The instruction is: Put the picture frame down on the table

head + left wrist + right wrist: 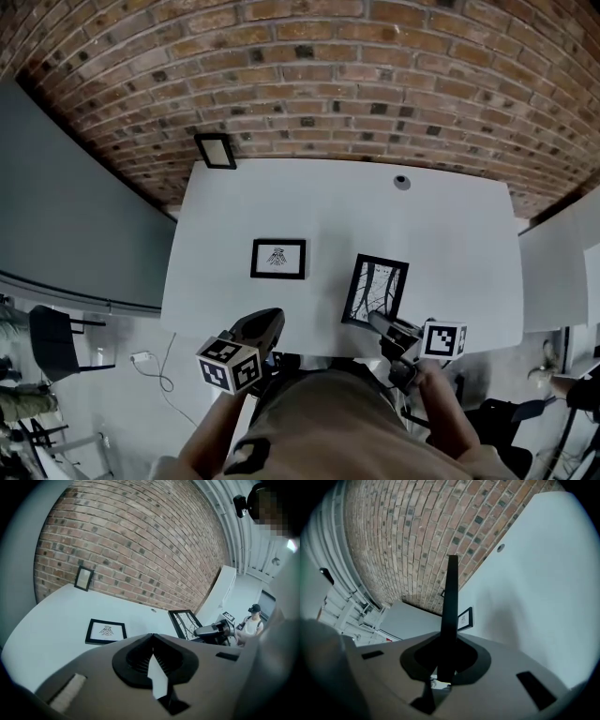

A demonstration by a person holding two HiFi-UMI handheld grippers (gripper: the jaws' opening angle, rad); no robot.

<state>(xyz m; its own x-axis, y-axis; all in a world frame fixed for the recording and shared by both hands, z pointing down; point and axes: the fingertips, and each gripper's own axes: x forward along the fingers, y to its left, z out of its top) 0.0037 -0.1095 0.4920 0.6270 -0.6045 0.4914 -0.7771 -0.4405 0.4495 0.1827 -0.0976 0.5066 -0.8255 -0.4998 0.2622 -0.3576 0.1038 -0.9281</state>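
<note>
Black picture frame (451, 597), edge-on in right gripper's (377, 322) clamp — face-on overhead; left gripper (153, 637) closed.

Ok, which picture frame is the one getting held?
Look at the white table by the brick wall. Near its front edge, the right gripper clamps a black picture frame in its jaws. It's the tall one with branchy lines; the other frame lies flat, and the small frame leans against the wall.
</note>
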